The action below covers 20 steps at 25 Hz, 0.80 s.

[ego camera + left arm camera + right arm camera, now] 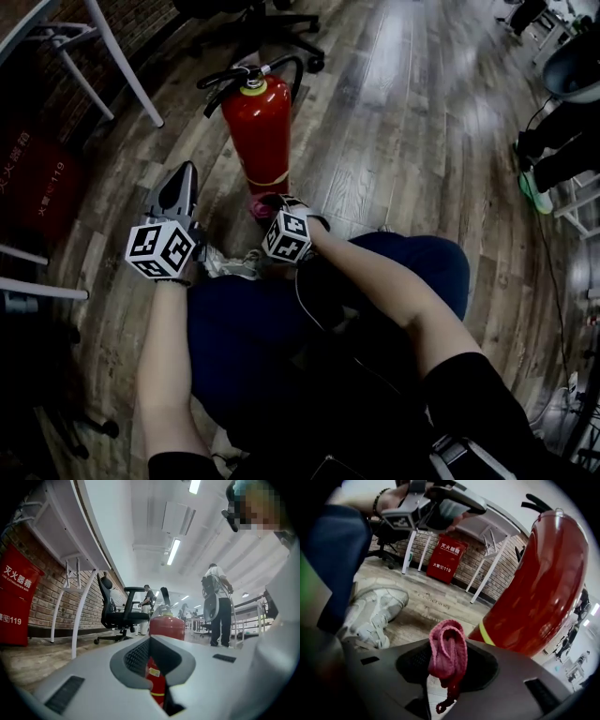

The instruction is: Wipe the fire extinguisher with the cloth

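Note:
A red fire extinguisher with a black handle and hose stands upright on the wooden floor; it also fills the right of the right gripper view. My right gripper is low beside its base, shut on a bunched pink cloth. The cloth lies close against the foot of the cylinder. My left gripper hovers to the left of the extinguisher, apart from it. Its jaws stand a narrow gap apart with nothing held, and the extinguisher shows through that gap.
A black office chair stands behind the extinguisher. White desk legs and a red fire cabinet line the brick wall at left. A grey shoe rests below the grippers. Another person's feet are at right.

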Tool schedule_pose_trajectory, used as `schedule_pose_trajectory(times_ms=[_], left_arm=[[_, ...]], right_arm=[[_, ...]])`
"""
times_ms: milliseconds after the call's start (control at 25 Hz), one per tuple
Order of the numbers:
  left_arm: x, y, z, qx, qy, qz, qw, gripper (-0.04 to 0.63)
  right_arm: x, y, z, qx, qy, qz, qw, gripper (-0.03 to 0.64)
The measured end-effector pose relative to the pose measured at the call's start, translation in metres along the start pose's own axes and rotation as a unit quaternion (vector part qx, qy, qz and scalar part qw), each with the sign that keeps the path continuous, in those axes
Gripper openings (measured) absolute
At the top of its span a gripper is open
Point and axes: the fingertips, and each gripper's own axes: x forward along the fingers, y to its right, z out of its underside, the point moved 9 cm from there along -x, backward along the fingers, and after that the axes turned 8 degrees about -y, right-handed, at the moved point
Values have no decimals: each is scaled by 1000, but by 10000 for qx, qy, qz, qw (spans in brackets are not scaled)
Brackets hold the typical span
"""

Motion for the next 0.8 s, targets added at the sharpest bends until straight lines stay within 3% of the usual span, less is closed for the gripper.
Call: schedule_pose_trajectory(times_ms=[120, 280, 520, 800], left_arm=[[0, 8, -6, 93, 235, 340, 9991, 14], [-2, 21, -8, 302, 310, 493, 9978, 14], [-1, 22, -9, 205, 414, 366, 9983, 14], [10, 35, 1, 567, 146, 530, 9969, 14]], right_arm=[[-48, 20, -21, 13, 459, -36, 9989, 138], [-130, 58, -34, 573, 1322, -57, 9895, 138], [-216, 125, -16, 1684, 2338, 211, 9574, 138], [-237, 169, 37, 2686, 2933, 524, 9160, 138]])
